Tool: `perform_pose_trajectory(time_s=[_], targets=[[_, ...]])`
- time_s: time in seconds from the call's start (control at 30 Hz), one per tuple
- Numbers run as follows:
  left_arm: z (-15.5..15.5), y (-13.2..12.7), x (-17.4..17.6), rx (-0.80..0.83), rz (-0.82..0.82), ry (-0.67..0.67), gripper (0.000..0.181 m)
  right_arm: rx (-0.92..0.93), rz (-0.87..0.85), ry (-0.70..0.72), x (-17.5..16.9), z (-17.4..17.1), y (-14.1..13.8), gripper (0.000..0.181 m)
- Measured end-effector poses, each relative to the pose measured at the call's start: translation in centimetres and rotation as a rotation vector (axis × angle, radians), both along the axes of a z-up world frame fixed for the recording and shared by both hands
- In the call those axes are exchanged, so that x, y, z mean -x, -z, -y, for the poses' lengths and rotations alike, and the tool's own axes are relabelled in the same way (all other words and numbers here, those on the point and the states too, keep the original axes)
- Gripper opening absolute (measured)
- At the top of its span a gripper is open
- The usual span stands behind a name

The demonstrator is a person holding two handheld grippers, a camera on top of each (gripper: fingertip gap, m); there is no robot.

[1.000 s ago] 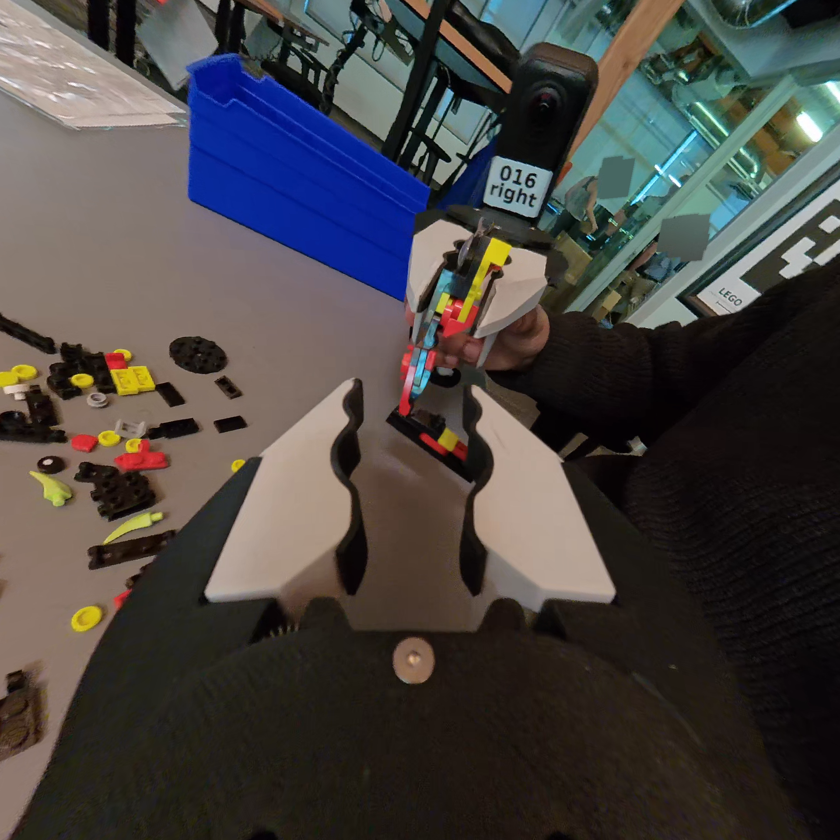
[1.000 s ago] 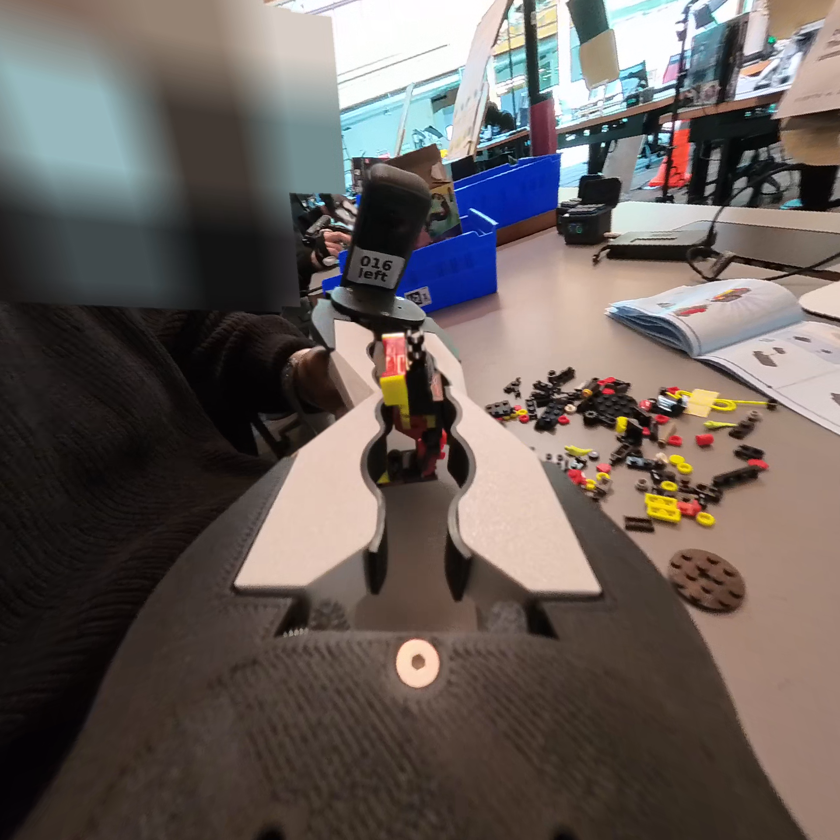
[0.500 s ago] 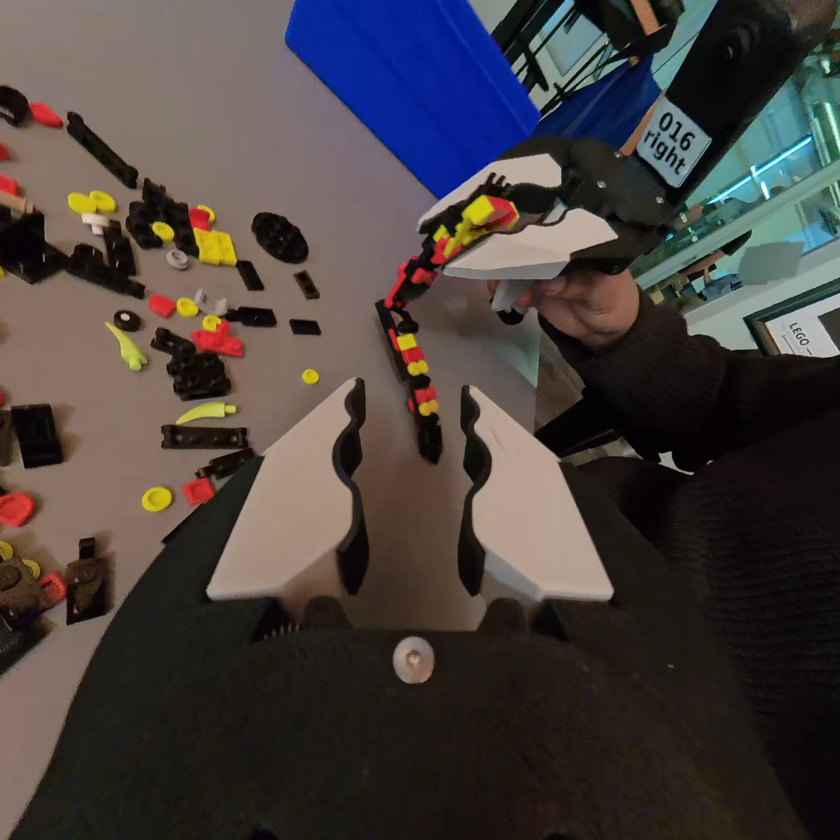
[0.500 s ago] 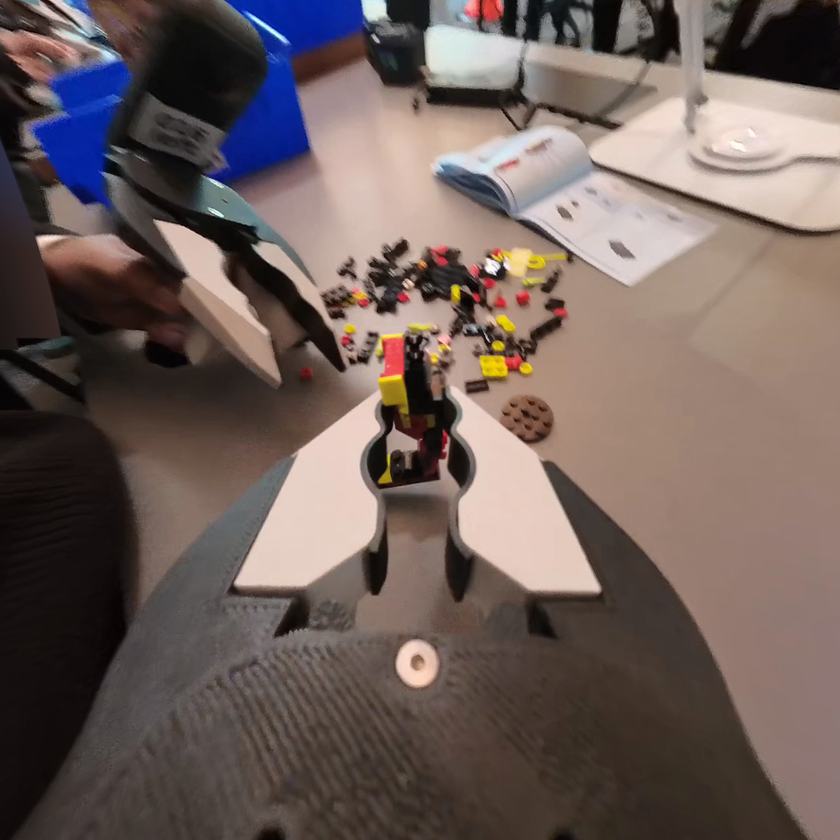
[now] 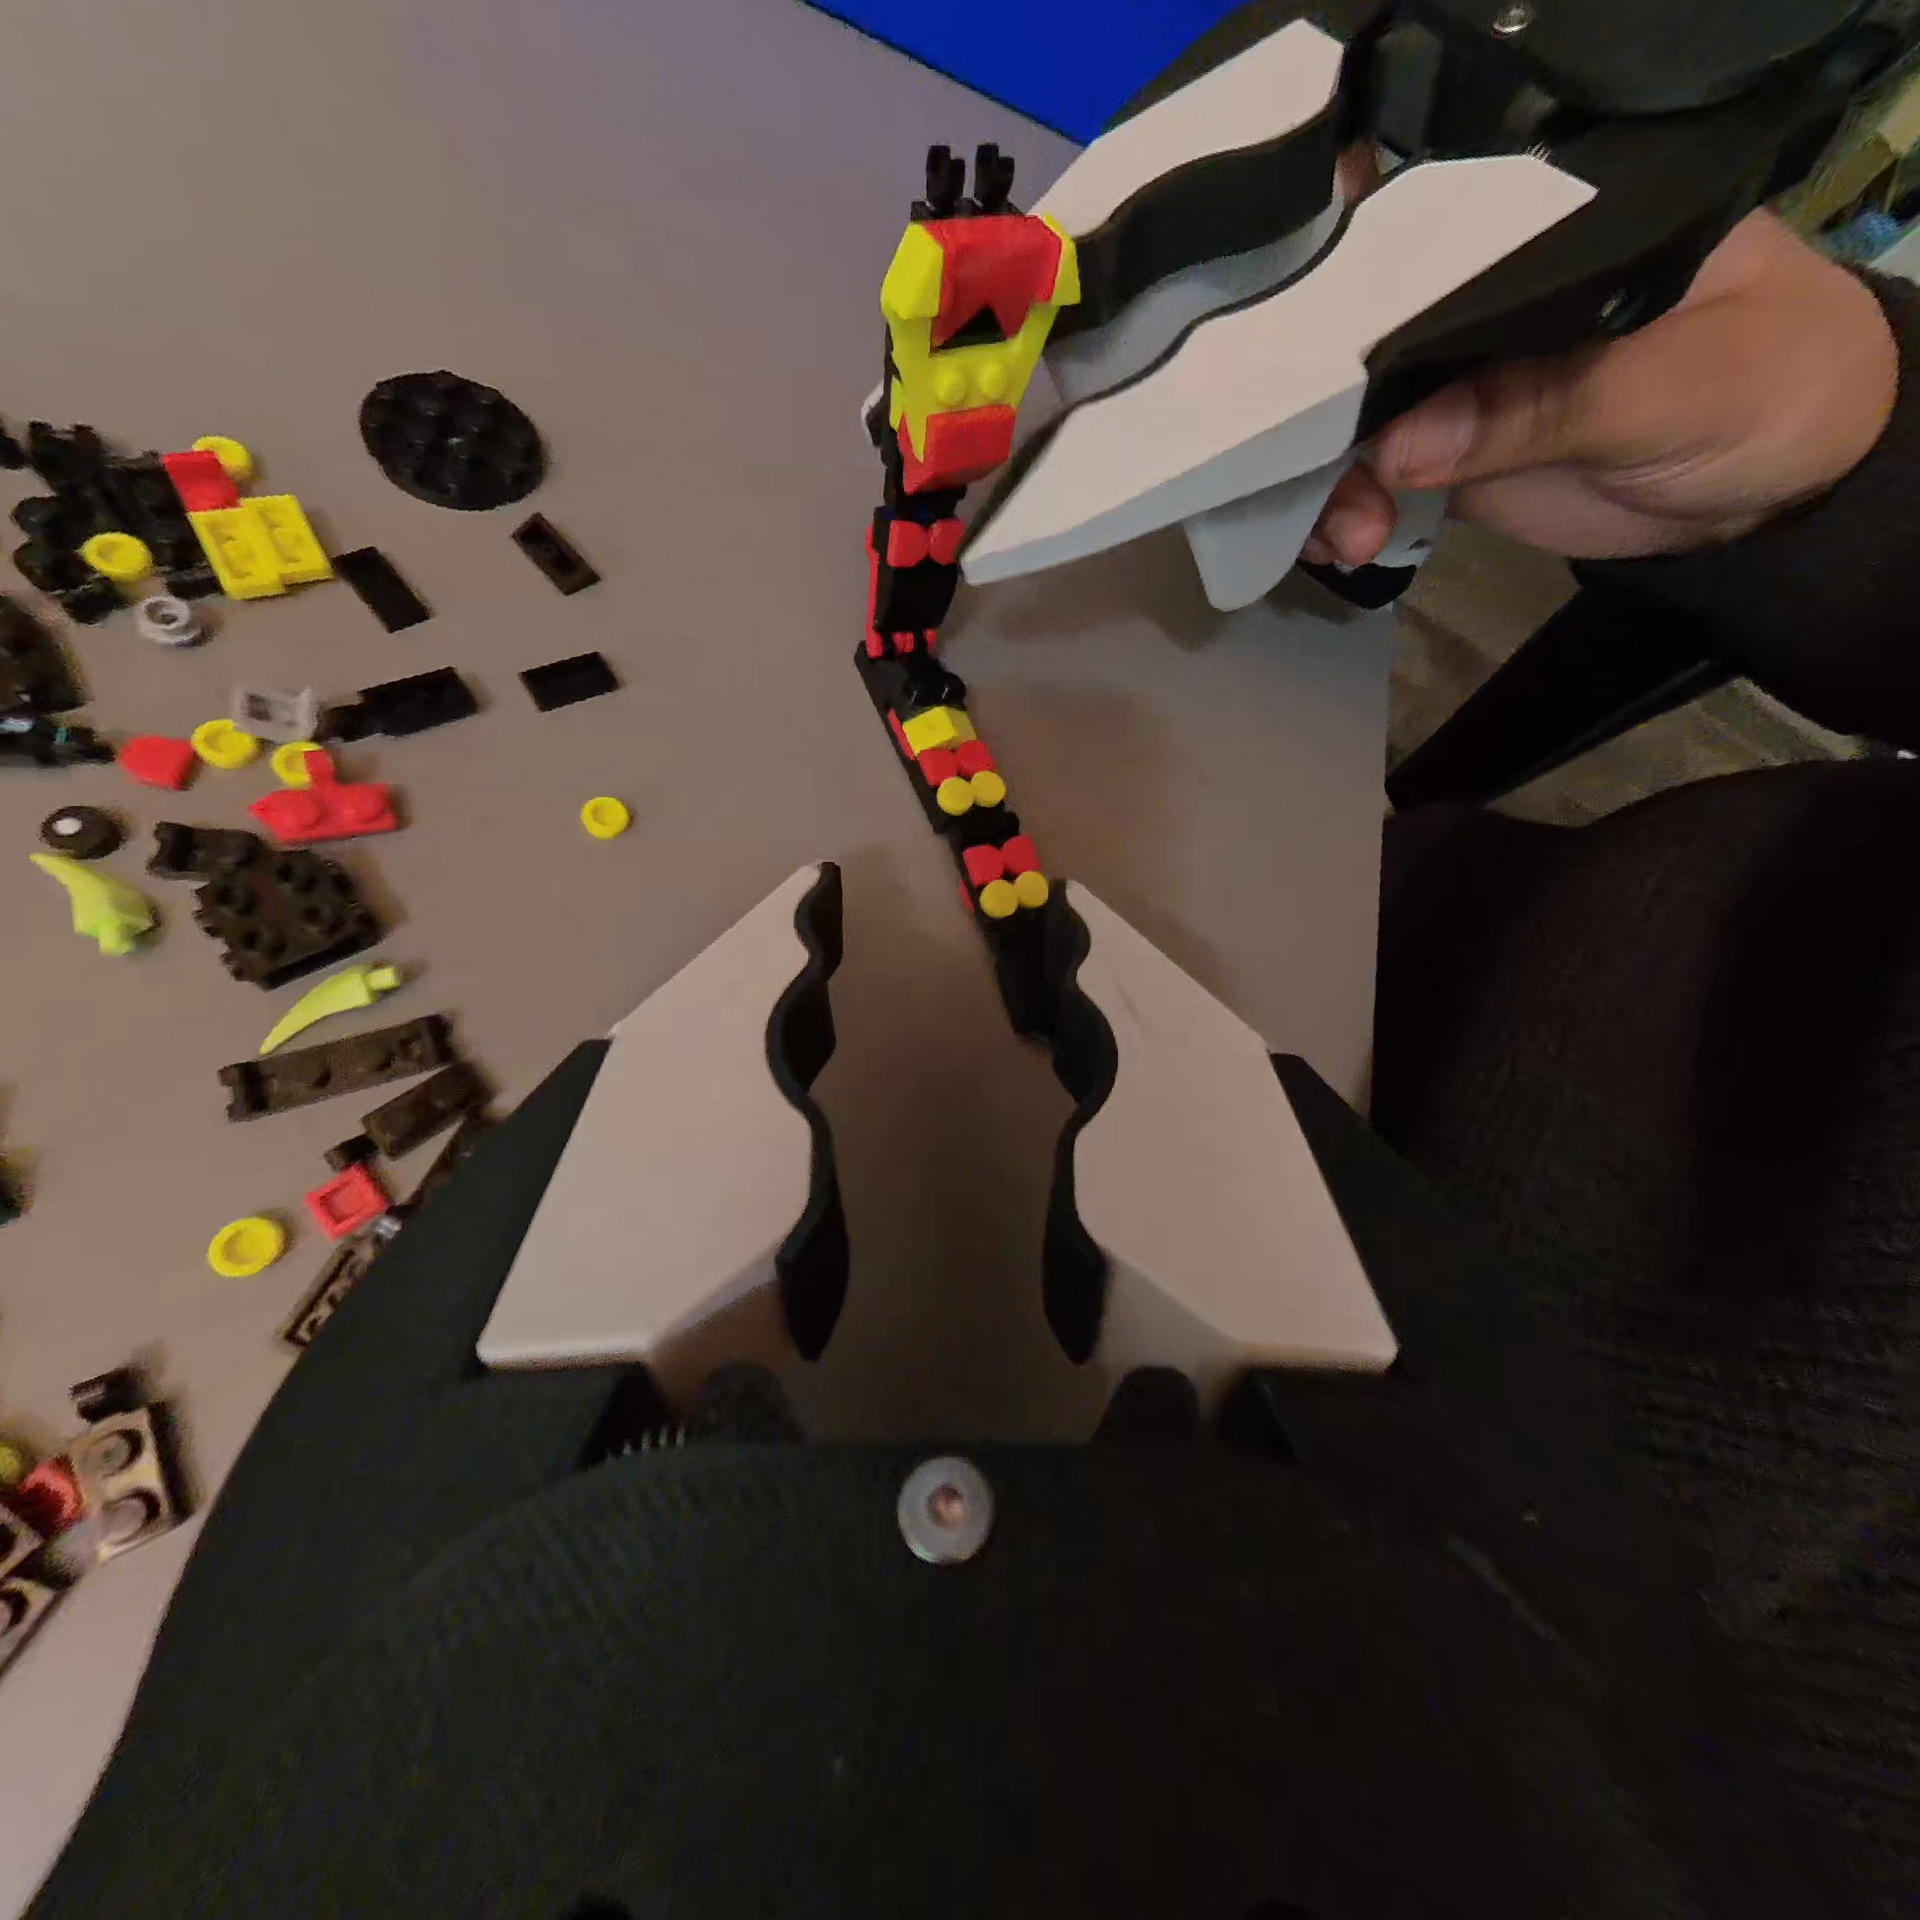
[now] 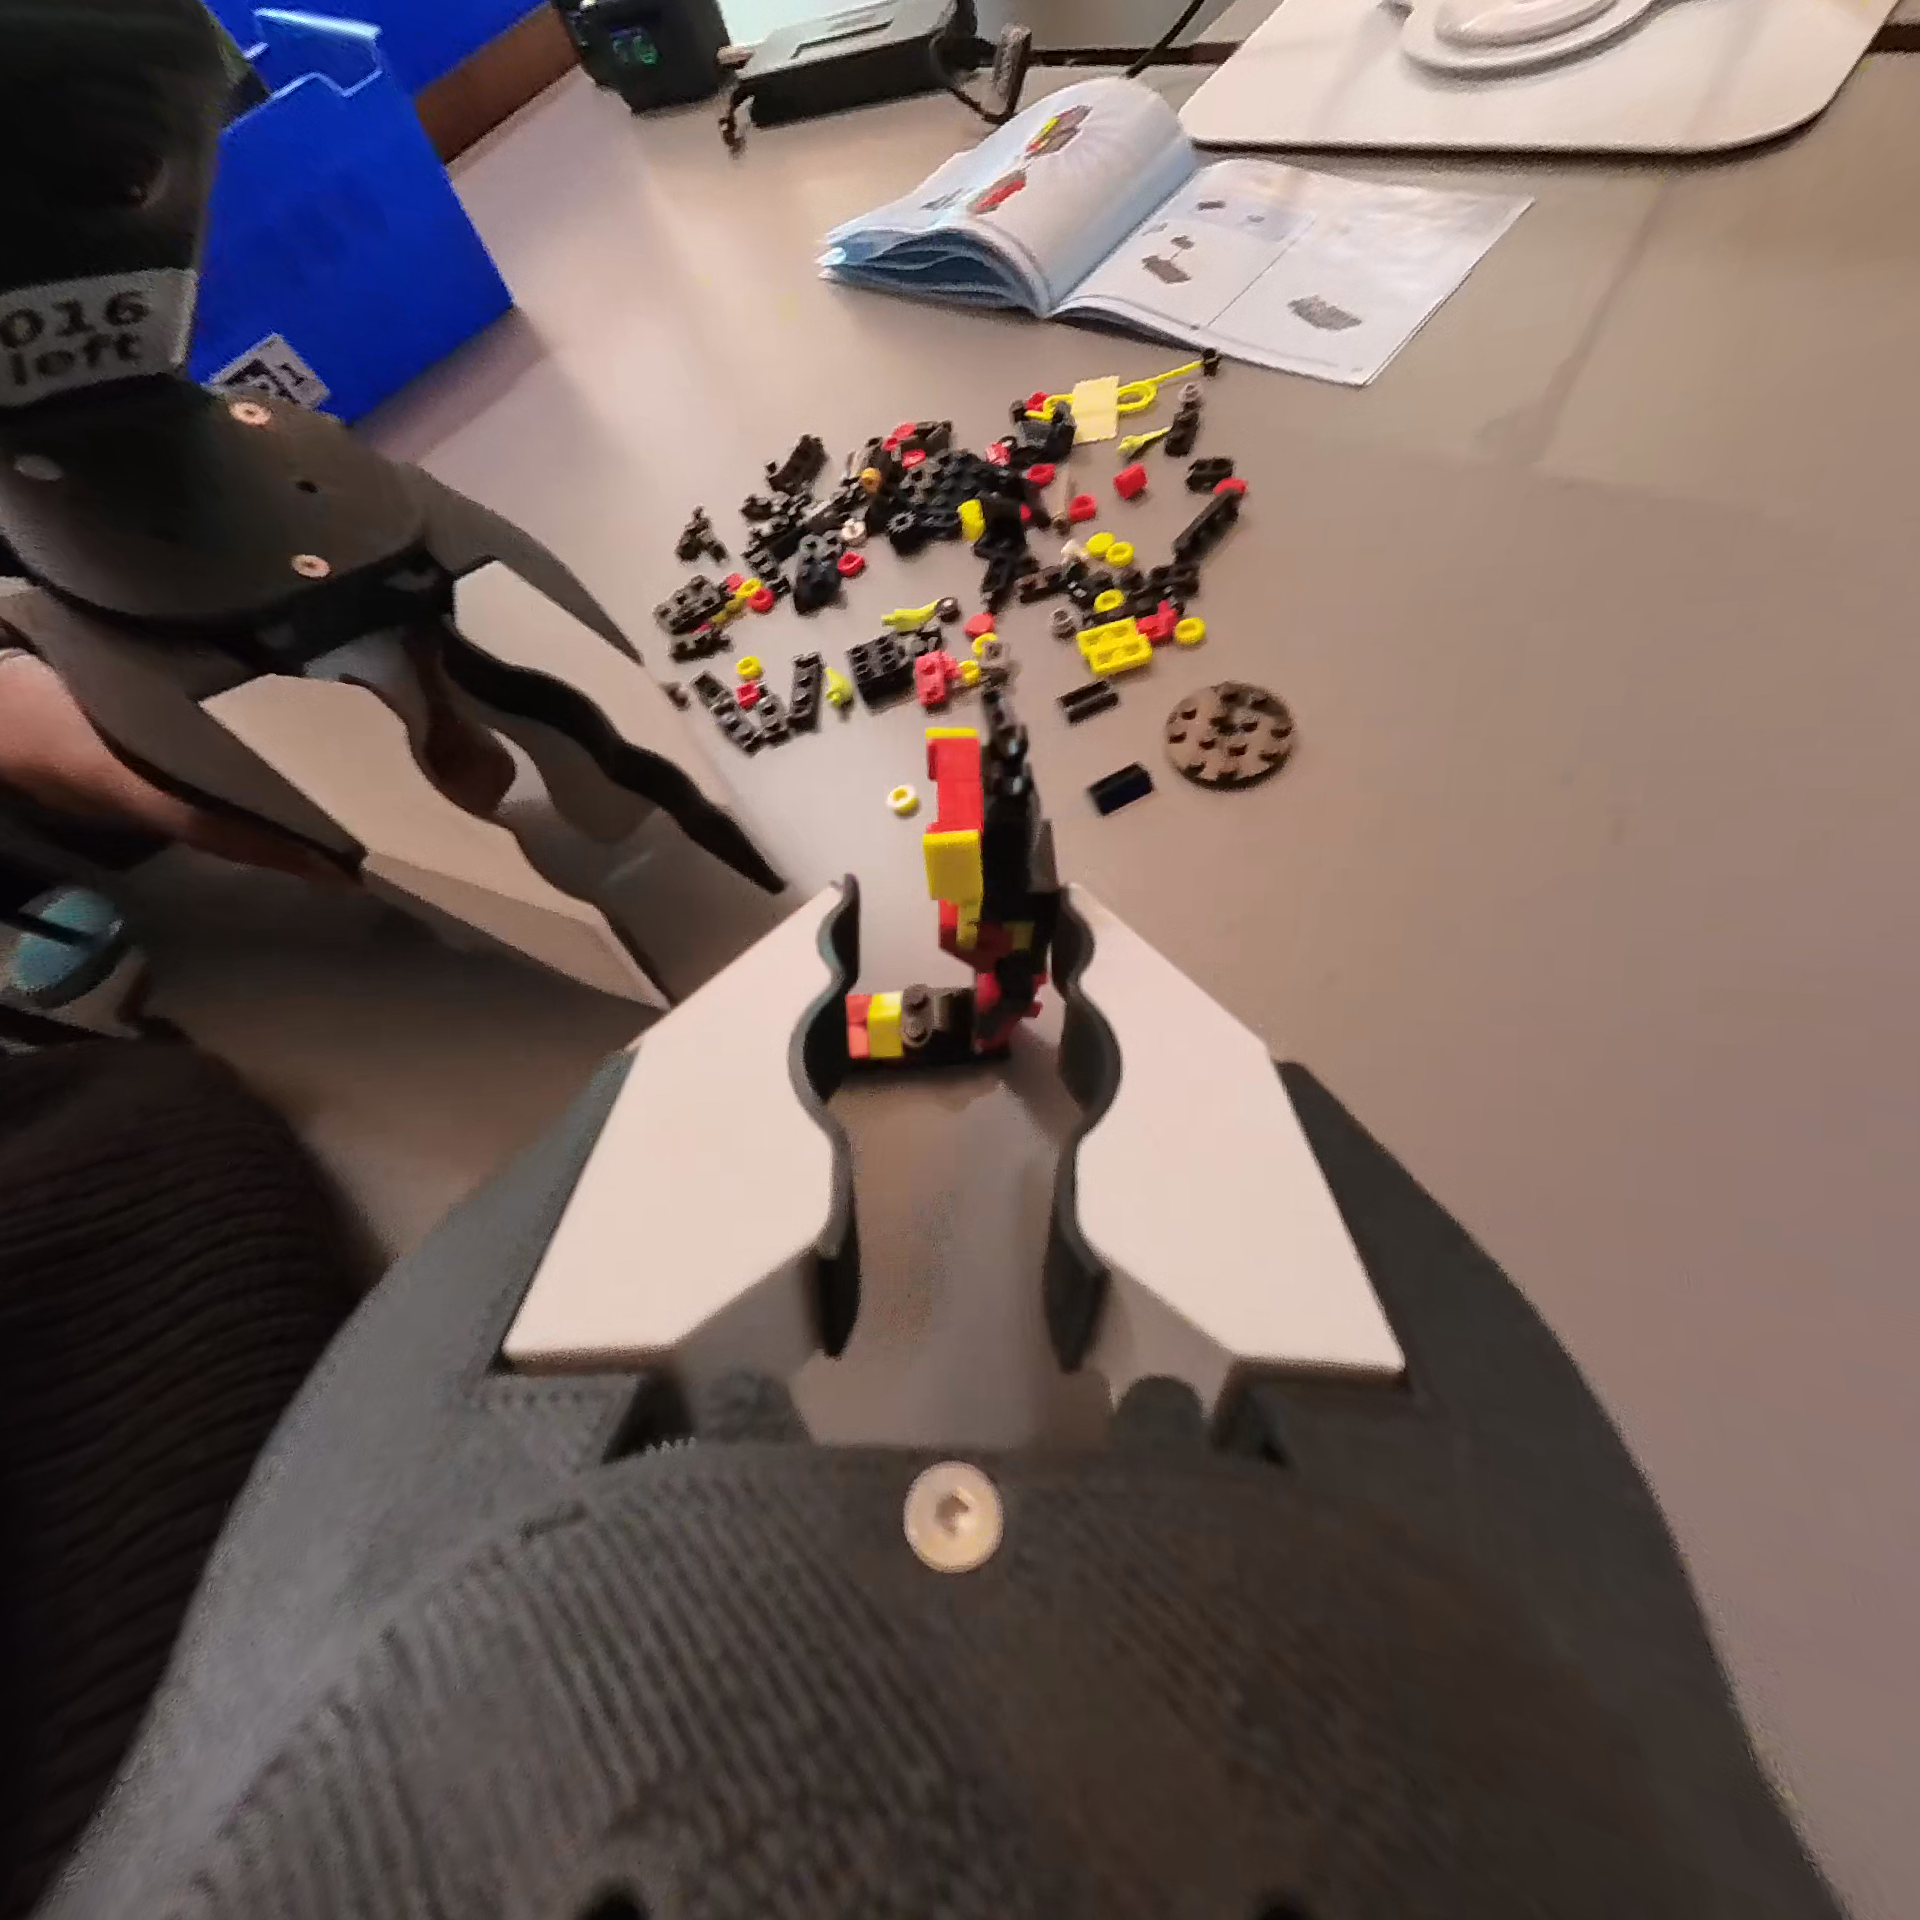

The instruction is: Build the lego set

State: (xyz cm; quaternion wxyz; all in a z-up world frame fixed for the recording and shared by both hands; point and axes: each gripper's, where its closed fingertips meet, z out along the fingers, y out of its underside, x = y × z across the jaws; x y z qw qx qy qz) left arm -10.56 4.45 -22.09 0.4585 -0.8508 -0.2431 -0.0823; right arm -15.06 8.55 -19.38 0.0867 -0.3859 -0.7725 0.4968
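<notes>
The Lego model (image 5: 971, 343) is a red, yellow and black snake-like build. Its head stands up and its tail (image 5: 966, 779) lies on the grey table. My right gripper (image 6: 951, 904) is open around the model (image 6: 956, 821), which leans on its right finger with a gap to the left finger. In the left wrist view the right gripper (image 5: 1023, 416) has its tips at the head. My left gripper (image 5: 940, 894) is open and empty, and its right finger touches the tail's end. It shows in the right wrist view (image 6: 707, 774) at the left.
Loose pieces (image 5: 260, 727) (image 6: 987, 582) are scattered on the table, with a black round plate (image 5: 449, 438) (image 6: 1231, 736) beside them. A blue bin (image 6: 332, 239) stands at the back left and an open booklet (image 6: 1143, 229) behind the pieces. The table edge (image 5: 1382, 727) runs close by the tail. There is about 7 cm between the tips of the two grippers. It is some 8 cm from my right tips to the black round plate (image 6: 1231, 736). Look for it in the left wrist view (image 5: 469, 419) too.
The right gripper brought the model down until its tail lay on the table, then widened its jaws off it. The left gripper swung down to the tail's end, still open.
</notes>
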Motion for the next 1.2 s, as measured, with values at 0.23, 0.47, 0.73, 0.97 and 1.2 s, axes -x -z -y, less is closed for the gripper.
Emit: perform_pose_trajectory(time_s=[0.23,0.47,0.73,0.97,1.2], targets=[[-0.7,0.2,-0.3,0.037,-0.067,0.003,0.024,0.012,-0.002,-0.053,-1.3,-0.4,-0.6,0.044],[-1.1,-1.1,-0.7,0.015,-0.129,0.002,0.0,-0.13,0.097,-0.172,-3.4,-1.5,1.2,0.016],[-1.3,0.0,-1.2,0.083,-0.161,0.037,0.0,-0.429,-0.26,-0.352,-4.7,1.9,1.7,0.0],[-1.2,0.9,-1.2,0.138,-0.179,0.037,0.0,-0.545,-0.292,-0.302,-3.8,2.3,3.5,0.0],[-1.3,1.2,-1.2,0.15,-0.163,0.031,0.0,-0.457,-0.211,-0.269,-3.6,2.3,3.7,0.0]])
